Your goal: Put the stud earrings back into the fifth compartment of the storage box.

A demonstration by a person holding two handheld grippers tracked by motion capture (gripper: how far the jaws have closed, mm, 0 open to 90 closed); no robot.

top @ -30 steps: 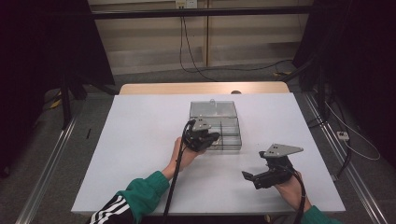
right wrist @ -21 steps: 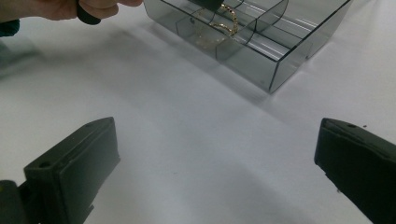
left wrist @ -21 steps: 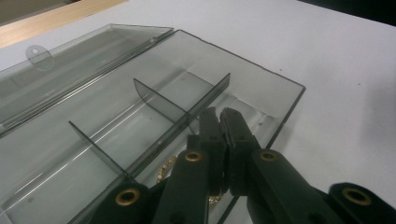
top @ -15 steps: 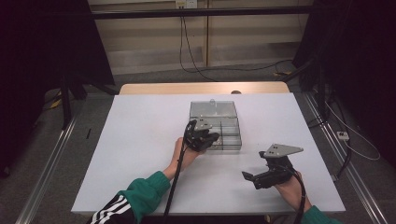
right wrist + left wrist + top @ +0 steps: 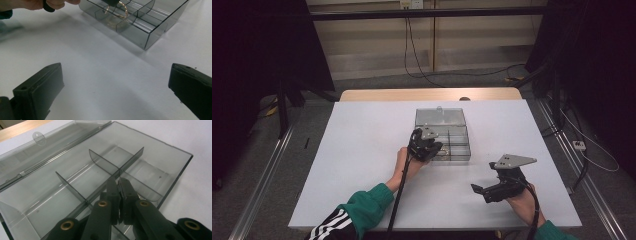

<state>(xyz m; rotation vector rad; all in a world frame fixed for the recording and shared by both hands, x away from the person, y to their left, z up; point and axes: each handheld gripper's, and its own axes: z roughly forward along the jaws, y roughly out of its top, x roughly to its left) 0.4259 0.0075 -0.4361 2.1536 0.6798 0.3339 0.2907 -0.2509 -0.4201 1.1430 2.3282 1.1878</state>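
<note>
Left gripper [image 5: 119,185] pinched tight over the clear box [image 5: 459,120]

Its jaws are closed on a thin gold chain [image 5: 119,12], dangling inside a near compartment just beneath the tips (lid folded open beyond). Right gripper [image 5: 115,87] hangs well apart, jaws spread wide over bare white table [image 5: 362,150], box ahead of it.

No text, label, brand, number or sign can be read in any of the views. The clear grey compartment box [image 5: 443,135], just past the middle of the table toward twelve o'clock, bears no print on its lid, walls or dividers in the left gripper view, and the black jaws and grey plates of both grippers carry no markings that can be made out.
</note>
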